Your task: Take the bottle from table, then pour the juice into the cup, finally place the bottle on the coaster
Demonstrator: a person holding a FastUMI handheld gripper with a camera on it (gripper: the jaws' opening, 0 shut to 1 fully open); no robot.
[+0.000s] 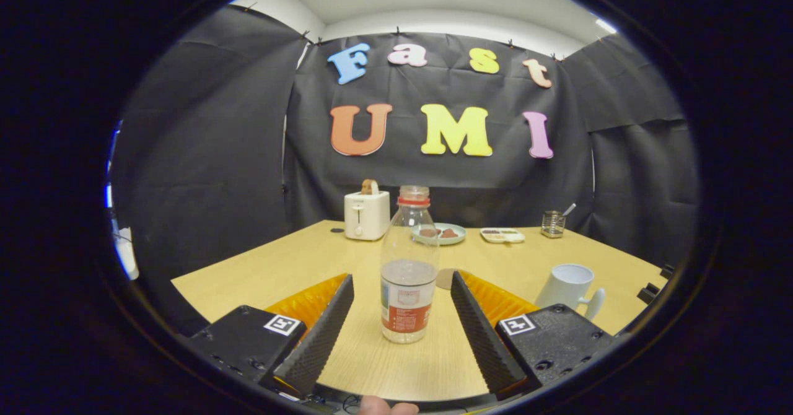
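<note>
The gripper (402, 291) has its fingers spread wide apart, and the bottle (408, 265) stands upright on the wooden surface (291, 266) between them, touching neither. Its cap is off and a little liquid sits in its lower part. Just behind the bottle, at 1 o'clock, lies the round coaster (444, 278). The white cup (569, 288) stands at 3 o'clock, beyond the right finger. Far off at 11 o'clock is a toaster (367, 214).
</note>
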